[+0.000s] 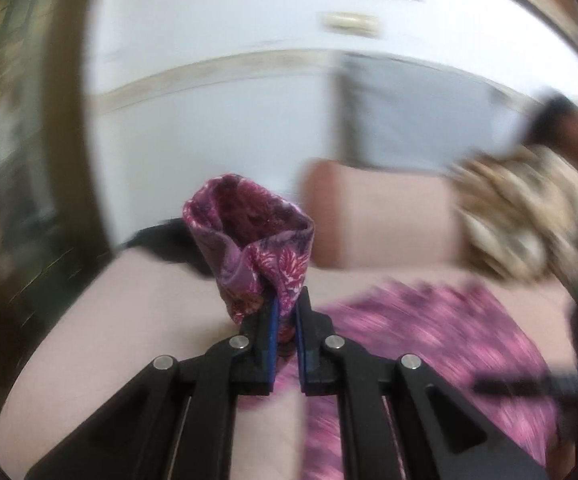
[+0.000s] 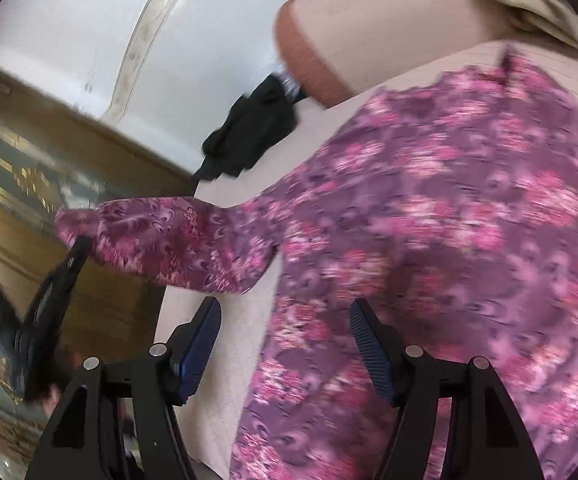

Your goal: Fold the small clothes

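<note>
White wall point(image 1: 217, 20), pale pink bed point(image 2: 233, 336), bolster pillow point(image 1: 381, 216), brown wooden furniture point(image 2: 101, 148)

The garment point(image 2: 429, 220) is thin printed cloth, soft and matt. Each claw, left point(image 1: 285, 320) and right point(image 2: 285, 344), is matt black plastic with ribbed blue pads point(image 2: 369, 344) and shiny metal pins point(image 1: 237, 342). The bed sheet point(image 1: 129, 320) is plain matt cloth.

The garment point(image 2: 429, 240) is a purple top printed with pink flowers, spread mostly flat over a pale pink bed. In the right wrist view its body fills the frame from 12 to 6 o'clock, and one sleeve point(image 2: 169, 244) reaches out toward 9 o'clock, its cuff point(image 1: 249, 256) lifted and open like a tube.
</note>
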The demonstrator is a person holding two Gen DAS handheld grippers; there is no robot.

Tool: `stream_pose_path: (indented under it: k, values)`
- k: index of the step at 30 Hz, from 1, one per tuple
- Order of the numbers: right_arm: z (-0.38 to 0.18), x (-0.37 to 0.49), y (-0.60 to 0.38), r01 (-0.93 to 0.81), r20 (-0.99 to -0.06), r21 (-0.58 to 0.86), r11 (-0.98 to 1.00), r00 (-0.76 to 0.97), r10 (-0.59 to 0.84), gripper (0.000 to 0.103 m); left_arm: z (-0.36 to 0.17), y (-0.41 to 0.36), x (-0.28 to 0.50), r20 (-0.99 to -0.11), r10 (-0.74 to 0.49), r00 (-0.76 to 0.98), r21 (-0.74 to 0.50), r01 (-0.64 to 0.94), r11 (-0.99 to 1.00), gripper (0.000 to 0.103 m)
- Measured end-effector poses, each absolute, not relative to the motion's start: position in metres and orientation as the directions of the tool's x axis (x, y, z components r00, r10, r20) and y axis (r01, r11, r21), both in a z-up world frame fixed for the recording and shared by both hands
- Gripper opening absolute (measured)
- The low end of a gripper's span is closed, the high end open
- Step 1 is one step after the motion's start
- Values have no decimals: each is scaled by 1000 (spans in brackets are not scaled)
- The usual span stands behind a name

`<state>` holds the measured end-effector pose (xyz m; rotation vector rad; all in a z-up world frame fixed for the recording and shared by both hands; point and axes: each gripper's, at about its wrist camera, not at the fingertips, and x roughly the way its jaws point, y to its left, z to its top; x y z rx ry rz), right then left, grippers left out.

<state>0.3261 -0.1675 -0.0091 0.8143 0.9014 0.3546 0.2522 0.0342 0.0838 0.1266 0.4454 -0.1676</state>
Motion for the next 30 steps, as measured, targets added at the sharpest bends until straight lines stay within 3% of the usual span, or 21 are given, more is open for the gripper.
stream_pose_path:
  k: [4,9,15,19,20,22,23,24,27,30]
  values:
    - [-30,308,-214,111,-512,806,581,624,591,73,36,-35,230,-569,-259,780,164,416,894,7]
    - [-73,307,-258,152,-434,889,432,584,686,75,-36,-99,214,-706,-242,666,289,582,760,7]
    - [-88,320,-251,105,-361,927,361,512,779,83,-65,-120,204,-736,-205,645,362,631,686,7]
    - [-89,330,-231,88,-419,900,426,443,793,81,-76,-119,201,-750,-195,632,384,655,650,8]
    - [-90,332,-226,89,-429,896,435,425,797,77,-79,-121,203,-751,-188,633,394,658,641,8]
    - [-97,337,-215,107,-468,880,463,372,802,43,-85,-122,203,-744,-178,644,424,661,619,8]
    - [-98,341,-208,132,-521,851,509,334,785,34,-84,-123,203,-742,-180,646,426,661,618,8]
    - [-97,341,-205,133,-532,844,519,324,782,15,-83,-121,202,-742,-182,645,422,661,620,8]
    - [-63,339,-204,84,-509,852,517,367,779,10,-60,-116,201,-726,-231,648,379,657,651,8]
    - [-5,315,-218,-5,-453,858,513,461,763,9,4,-106,192,-647,-394,653,231,660,715,8]
